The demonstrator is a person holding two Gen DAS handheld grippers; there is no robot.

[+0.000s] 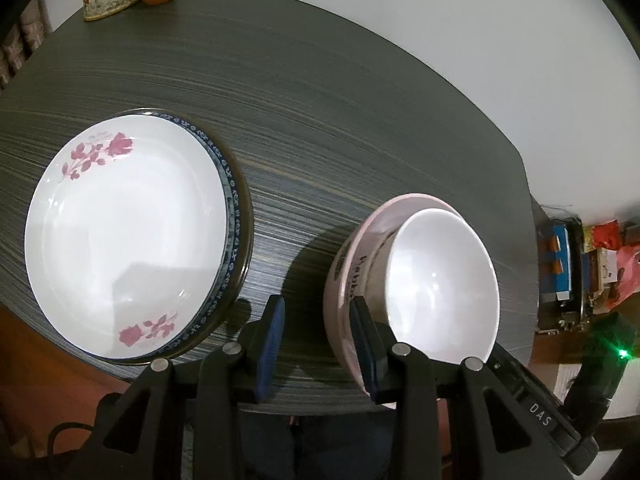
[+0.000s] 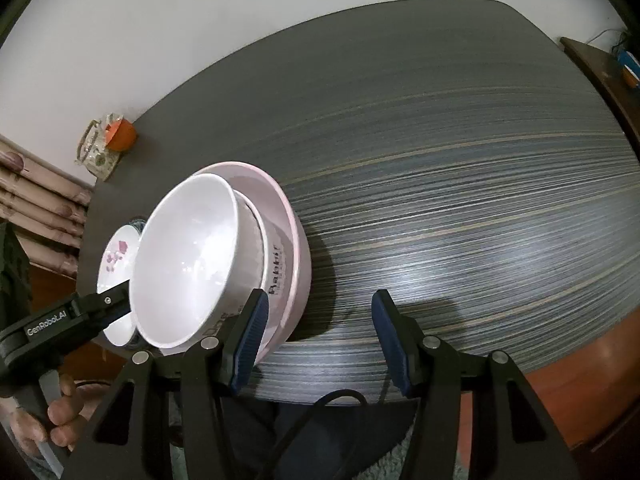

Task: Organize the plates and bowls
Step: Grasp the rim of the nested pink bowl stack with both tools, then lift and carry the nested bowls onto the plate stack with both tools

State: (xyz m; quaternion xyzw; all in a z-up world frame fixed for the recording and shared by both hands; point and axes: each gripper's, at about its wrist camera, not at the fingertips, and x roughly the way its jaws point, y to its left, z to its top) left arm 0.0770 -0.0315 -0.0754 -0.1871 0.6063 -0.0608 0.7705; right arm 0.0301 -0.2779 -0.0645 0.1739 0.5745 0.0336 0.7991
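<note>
The right gripper (image 2: pixel 318 336) hovers with jaws apart over the striped dark desk (image 2: pixel 460 208) — nothing between its pads. Just beside its left finger, a white bowl (image 2: pixel 184 260) sits tilted in a lettered bowl (image 2: pixel 276 272), nested in a pink bowl (image 2: pixel 296 248). Farther left, the left gripper (image 2: pixel 116 304) reaches toward the white bowl's rim — a flowered plate (image 2: pixel 118 258) behind it.

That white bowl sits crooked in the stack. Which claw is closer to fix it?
Probably the left: the left claw has one finger at the rim of the white bowl. The right claw hangs open over the table beside the pink bowl.
</note>
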